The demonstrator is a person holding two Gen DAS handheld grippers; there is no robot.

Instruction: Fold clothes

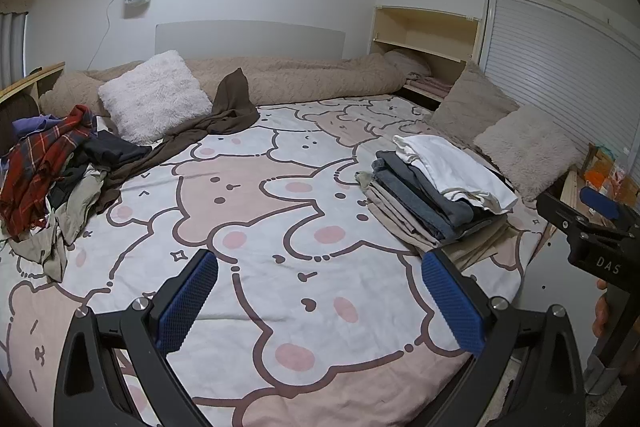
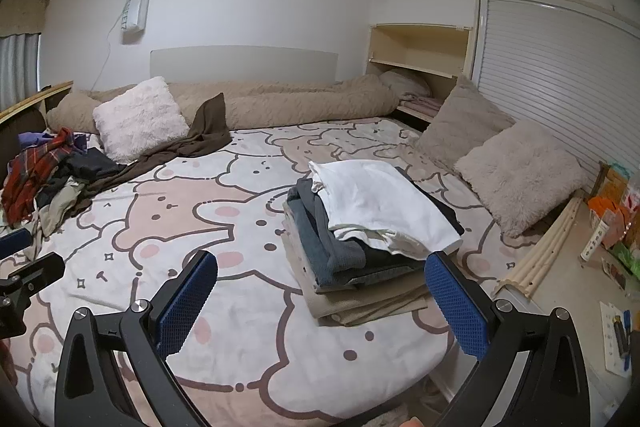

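A stack of folded clothes with a white garment on top lies on the right side of the bed; it also shows in the right wrist view. A pile of unfolded clothes with a red plaid piece lies at the left edge, also seen in the right wrist view. A brown garment lies spread near the pillows. My left gripper is open and empty above the bed's front. My right gripper is open and empty, just in front of the folded stack.
The bed sheet has a pink bear print. A white fluffy pillow and beige pillows line the back and right. A rolled beige duvet lies along the headboard. A cluttered side shelf stands at the right.
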